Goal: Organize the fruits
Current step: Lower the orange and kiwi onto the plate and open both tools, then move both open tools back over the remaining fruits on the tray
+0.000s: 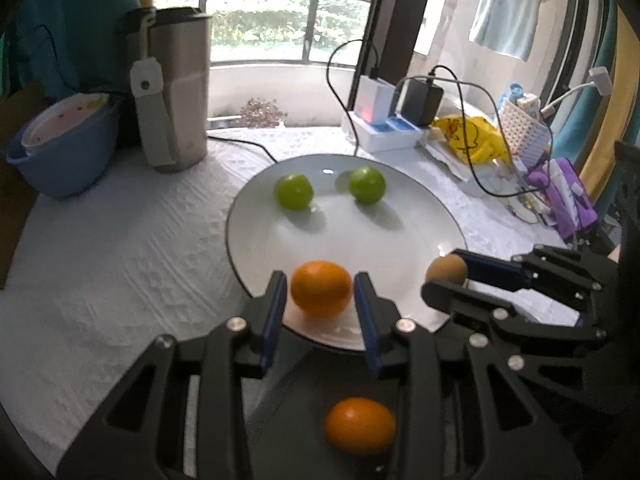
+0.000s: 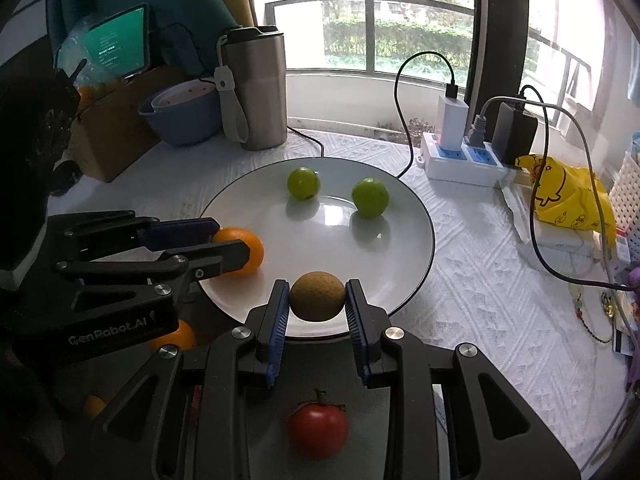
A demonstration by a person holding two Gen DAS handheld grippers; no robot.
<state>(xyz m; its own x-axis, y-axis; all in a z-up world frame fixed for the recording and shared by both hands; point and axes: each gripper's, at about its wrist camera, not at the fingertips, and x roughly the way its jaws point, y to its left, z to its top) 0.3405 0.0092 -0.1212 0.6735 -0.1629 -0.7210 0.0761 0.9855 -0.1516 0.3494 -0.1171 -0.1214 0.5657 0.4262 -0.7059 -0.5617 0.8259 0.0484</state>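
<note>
A white plate [image 1: 408, 216] [image 2: 400, 236] lies on the white cloth with two green fruits [image 1: 294, 191] [image 1: 367, 184] [image 2: 303, 183] [image 2: 370, 197] on its far side. My left gripper [image 1: 321, 292] [image 2: 234, 249] is shut on an orange [image 1: 321, 288] [image 2: 250, 250] over the plate's near left rim. My right gripper [image 2: 317, 298] [image 1: 448, 276] is shut on a brown round fruit [image 2: 317, 296] [image 1: 447, 269] over the near rim. Another orange [image 1: 359, 425] [image 2: 180, 338] and a red tomato [image 2: 318, 432] lie below the grippers, off the plate.
A steel tumbler [image 1: 180, 92] [image 2: 258, 88] and a blue bowl [image 1: 66, 148] [image 2: 182, 114] stand at the back left. A power strip with chargers and cables [image 1: 388, 128] [image 2: 464, 156], a yellow bag [image 2: 568, 196] and a white basket [image 1: 524, 128] crowd the right.
</note>
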